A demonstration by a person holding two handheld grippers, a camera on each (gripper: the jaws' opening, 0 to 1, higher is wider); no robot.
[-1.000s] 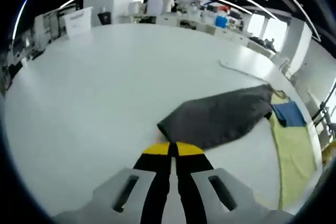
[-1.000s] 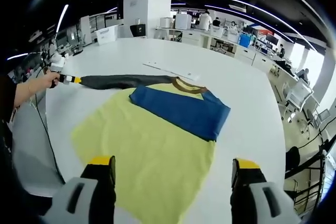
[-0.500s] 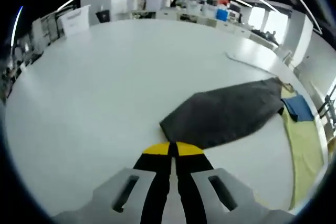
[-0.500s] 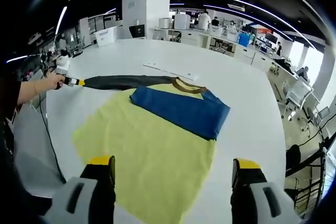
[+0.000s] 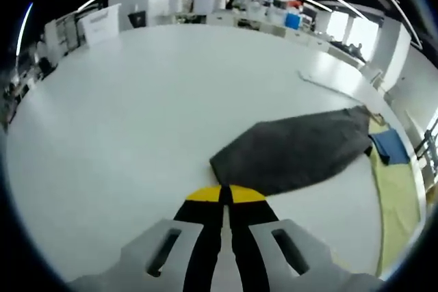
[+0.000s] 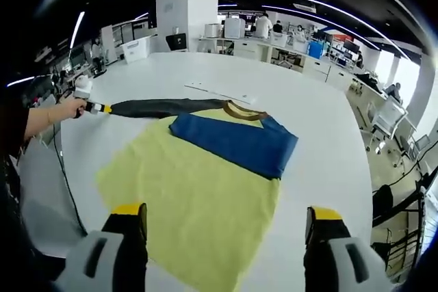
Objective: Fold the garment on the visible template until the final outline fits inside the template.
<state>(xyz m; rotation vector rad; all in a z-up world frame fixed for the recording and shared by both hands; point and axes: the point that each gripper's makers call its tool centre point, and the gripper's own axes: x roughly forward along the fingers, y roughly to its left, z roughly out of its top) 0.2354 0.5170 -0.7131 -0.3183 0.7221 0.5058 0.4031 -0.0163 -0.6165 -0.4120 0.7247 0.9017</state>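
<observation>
The yellow shirt (image 6: 198,196) lies flat on the white table (image 6: 315,107) with one blue sleeve (image 6: 236,143) folded across its chest. The left gripper (image 5: 226,195) is clamped on the dark grey sleeve (image 5: 294,152) (stretched out sideways); the right gripper (image 6: 226,220) hovers above with jaws wide apart.

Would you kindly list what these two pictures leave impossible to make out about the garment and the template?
- Left gripper view: the left gripper tips cover the dark sleeve cuff; the picture's edge cuts the yellow body.
- Right gripper view: the near hem of the garment disappears behind the right gripper; no template outline is distinguishable on the white table.
</observation>
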